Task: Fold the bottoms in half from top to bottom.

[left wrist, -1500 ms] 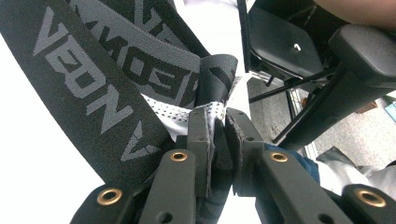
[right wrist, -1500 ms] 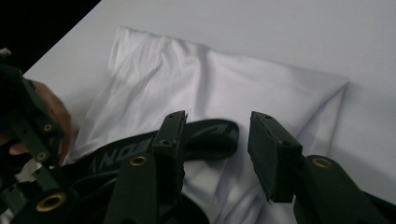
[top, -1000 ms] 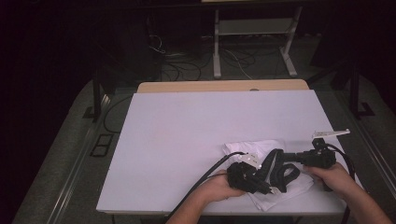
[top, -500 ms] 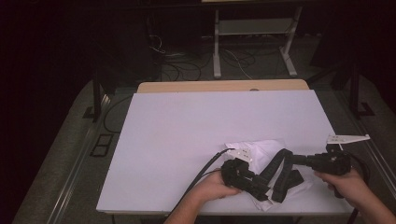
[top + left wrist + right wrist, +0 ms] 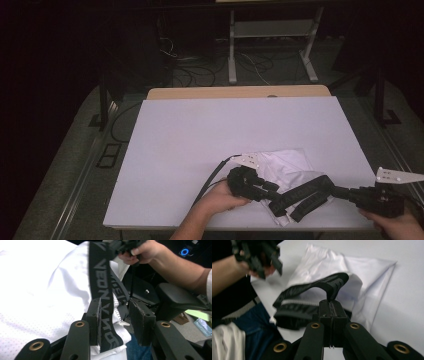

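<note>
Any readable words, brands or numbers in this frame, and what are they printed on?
"VEDN": grey capitals on the black waistband of the white garment, left gripper view; the letters look mirrored or upside down, so this reading is uncertain.
Further letters lower on the waistband, between the left tool jaws: partly hidden, not readable.
Waistband lettering in the high view: too small and blurred.
No other text seen.

Your white, finely perforated mesh garment (image 5: 286, 167) lies crumpled on the white table's near right part. Its black elastic waistband (image 5: 300, 192), printed with grey lettering, is lifted off the white cloth and stretched taut toward the near right edge; one stretch of band (image 5: 101, 290) passes between your left gripper's jaws.
</note>
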`<action>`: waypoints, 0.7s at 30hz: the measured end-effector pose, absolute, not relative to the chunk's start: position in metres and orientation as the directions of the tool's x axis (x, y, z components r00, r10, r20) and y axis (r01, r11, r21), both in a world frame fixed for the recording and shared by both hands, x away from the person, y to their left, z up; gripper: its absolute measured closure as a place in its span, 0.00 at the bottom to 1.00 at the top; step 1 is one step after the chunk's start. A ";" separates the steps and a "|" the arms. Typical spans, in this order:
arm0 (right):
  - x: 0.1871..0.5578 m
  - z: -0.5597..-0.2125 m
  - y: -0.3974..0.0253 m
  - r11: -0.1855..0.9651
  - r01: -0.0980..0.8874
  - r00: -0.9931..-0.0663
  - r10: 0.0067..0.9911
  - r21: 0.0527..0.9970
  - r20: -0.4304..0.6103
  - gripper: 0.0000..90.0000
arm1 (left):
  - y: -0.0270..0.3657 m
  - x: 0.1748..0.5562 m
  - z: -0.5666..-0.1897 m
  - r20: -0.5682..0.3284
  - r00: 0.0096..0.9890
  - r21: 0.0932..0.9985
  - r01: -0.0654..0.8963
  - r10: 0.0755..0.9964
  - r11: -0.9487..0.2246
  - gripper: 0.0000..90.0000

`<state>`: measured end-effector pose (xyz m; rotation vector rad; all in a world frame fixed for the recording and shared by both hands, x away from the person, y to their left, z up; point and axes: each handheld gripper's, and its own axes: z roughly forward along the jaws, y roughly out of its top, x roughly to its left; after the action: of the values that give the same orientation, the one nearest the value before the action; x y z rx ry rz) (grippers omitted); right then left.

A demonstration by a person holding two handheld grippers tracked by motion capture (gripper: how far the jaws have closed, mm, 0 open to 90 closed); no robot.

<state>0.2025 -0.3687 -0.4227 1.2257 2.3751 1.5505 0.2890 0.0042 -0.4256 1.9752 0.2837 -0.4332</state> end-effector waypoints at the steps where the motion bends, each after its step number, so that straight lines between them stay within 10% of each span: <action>1: 0.199 -0.426 -0.370 0.188 0.589 -0.683 0.637 0.786 0.359 0.97 | 0.005 0.290 -0.426 -0.422 0.906 0.819 0.387 0.010 -0.424 0.68; 7: 0.188 -0.439 -0.377 0.174 0.609 -0.674 0.628 0.773 0.390 0.97 | 0.007 0.294 -0.427 -0.429 0.903 0.815 0.405 0.038 -0.414 0.68; 15: 0.189 -0.410 -0.385 0.097 0.510 -0.730 0.575 0.855 0.370 0.64 | 0.013 0.302 -0.423 -0.418 0.904 0.825 0.420 0.092 -0.378 0.67; 21: 0.212 -0.409 -0.361 0.101 0.498 -0.704 0.627 0.862 0.334 0.77 | 0.016 0.308 -0.421 -0.386 0.895 0.842 0.441 0.224 -0.311 0.64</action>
<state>0.2118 -0.3615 -0.4090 1.1515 2.2408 1.6739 0.3081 0.0155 -0.4213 1.9028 0.4897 -0.2339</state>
